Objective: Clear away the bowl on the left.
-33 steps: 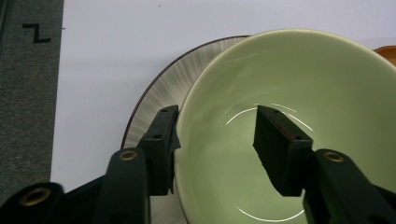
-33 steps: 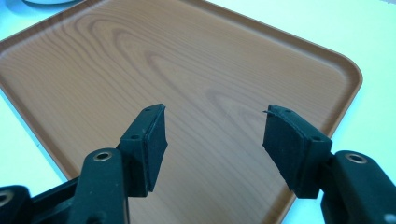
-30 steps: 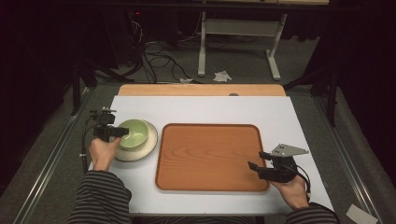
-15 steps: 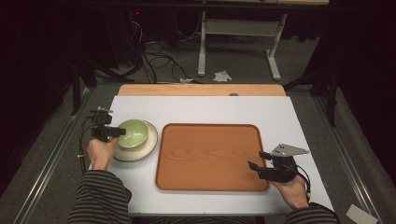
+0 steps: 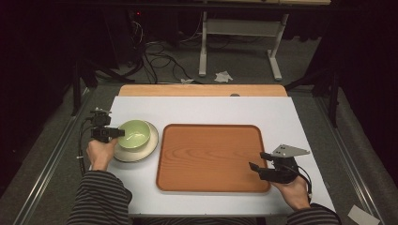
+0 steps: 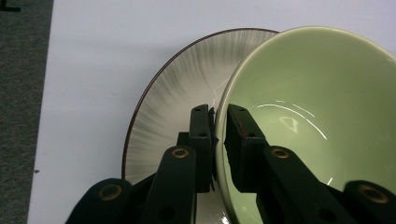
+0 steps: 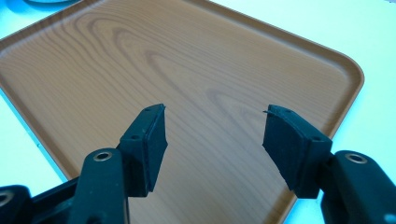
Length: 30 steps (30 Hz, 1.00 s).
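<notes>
The left gripper [image 6: 219,135] is pinching the rim of the pale green ceramic bowl [image 5: 134,133] — the brown wooden tray [image 5: 211,157] is lying just to its right, where the right gripper [image 7: 215,140] is hovering, jaws apart.

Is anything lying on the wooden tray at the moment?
No, the wooden tray is bare; the green bowl sits on a plate beside it.

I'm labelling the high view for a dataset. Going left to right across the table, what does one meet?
left gripper → green bowl on its plate → wooden tray → right gripper
</notes>
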{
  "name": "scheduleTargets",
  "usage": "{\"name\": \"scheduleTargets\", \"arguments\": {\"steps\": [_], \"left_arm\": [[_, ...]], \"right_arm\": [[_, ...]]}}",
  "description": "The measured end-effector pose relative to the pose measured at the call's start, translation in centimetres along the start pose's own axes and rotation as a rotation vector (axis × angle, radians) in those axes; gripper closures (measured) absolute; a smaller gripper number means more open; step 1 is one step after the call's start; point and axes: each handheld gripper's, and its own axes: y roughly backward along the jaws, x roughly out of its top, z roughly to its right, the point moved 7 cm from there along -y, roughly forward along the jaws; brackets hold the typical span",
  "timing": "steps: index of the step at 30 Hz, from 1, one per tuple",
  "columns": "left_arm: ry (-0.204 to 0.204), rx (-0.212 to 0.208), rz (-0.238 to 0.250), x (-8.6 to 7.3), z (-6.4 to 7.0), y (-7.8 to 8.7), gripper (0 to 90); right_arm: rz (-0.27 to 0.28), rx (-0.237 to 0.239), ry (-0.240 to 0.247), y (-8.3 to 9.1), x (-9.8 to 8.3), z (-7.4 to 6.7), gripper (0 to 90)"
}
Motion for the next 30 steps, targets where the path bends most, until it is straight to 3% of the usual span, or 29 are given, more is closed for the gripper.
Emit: {"name": "scheduleTargets", "arguments": {"steps": [13,23,30], "left_arm": [[-0.004,-0.022,-0.005,0.0,0.3,0.0,83.6],[-0.027,-0.020,0.014,0.1,0.5,0.6,83.1],[-0.040,-0.041,0.040,0.3,1.1,1.3,83.2]], "right_arm": [[0.000,0.000,-0.001,0.1,0.0,0.0,40.9],[0.002,0.002,0.000,0.1,0.0,-0.1,40.9],[-0.002,0.008,-0.001,-0.3,0.2,-0.2,40.9]]}}
